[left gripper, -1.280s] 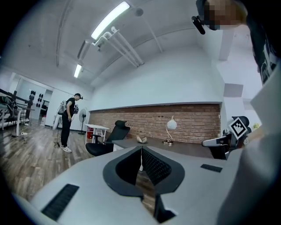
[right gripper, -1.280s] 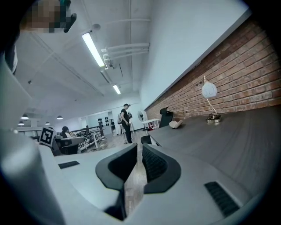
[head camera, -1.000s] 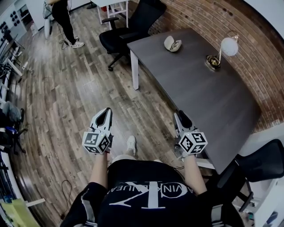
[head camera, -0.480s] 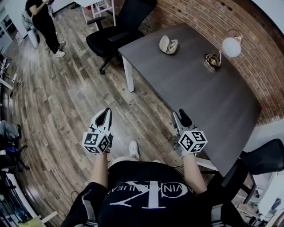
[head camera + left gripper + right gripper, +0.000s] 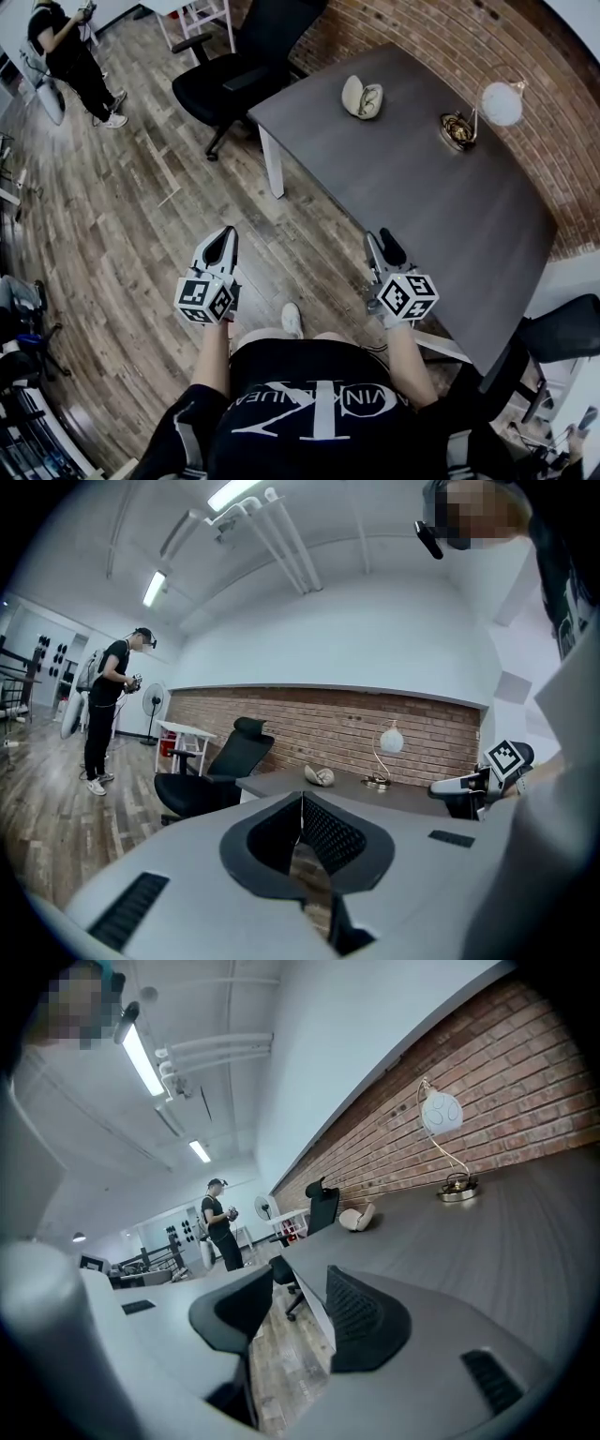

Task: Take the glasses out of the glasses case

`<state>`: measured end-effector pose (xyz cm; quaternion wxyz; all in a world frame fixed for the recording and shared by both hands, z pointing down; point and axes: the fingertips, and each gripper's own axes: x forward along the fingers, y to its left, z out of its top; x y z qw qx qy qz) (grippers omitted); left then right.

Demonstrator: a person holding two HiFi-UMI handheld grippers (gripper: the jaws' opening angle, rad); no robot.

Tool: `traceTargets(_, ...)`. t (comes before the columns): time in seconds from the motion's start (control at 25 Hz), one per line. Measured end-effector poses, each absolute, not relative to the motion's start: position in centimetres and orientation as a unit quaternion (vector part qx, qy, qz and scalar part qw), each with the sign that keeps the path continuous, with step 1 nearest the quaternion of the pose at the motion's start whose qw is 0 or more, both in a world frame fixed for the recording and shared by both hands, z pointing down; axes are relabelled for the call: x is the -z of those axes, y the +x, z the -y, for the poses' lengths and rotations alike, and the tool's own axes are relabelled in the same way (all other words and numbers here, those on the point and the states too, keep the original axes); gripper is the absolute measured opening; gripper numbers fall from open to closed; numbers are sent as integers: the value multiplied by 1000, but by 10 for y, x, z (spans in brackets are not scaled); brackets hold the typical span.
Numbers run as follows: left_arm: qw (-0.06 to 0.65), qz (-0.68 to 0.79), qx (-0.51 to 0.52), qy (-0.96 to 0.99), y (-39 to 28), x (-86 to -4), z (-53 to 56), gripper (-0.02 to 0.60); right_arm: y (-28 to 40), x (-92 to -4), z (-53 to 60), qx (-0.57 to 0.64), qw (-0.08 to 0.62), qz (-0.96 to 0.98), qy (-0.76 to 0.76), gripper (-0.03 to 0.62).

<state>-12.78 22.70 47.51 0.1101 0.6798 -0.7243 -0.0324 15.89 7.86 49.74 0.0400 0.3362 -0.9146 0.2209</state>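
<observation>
Over the wood floor [image 5: 141, 216], near left: left gripper [image 5: 222, 244], jaws together, empty. Far on the desk [image 5: 441, 206]: glasses case [image 5: 363, 97], lying open, well apart from both grippers. At the desk's near edge: right gripper [image 5: 380, 247], jaws apart, just been opening, nothing between. Far right: lamp [image 5: 502, 101].

An office: a dark grey rectangular desk [image 5: 422, 206] stands against a red brick wall [image 5: 450, 37] on the right, with black swivel office chairs [image 5: 234, 70], a wood-plank floor [image 5: 122, 216] and long ceiling strip lights [image 5: 155, 588].
</observation>
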Motion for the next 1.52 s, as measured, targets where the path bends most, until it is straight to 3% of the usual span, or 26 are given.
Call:
traceTargets(0.76, 107, 717, 34, 688, -170, -477, -188, 21, 126, -498, -42, -224, 28, 907, 355, 166)
traceTargets(1.08, 108, 692, 28, 713, -176, -485, -112, 21, 126, -499, 13, -220, 17, 900, 376, 166)
traceTargets(1.52, 125, 675, 22, 726, -224, -485, -12, 21, 68, -493, 101, -224, 15, 896, 383, 166)
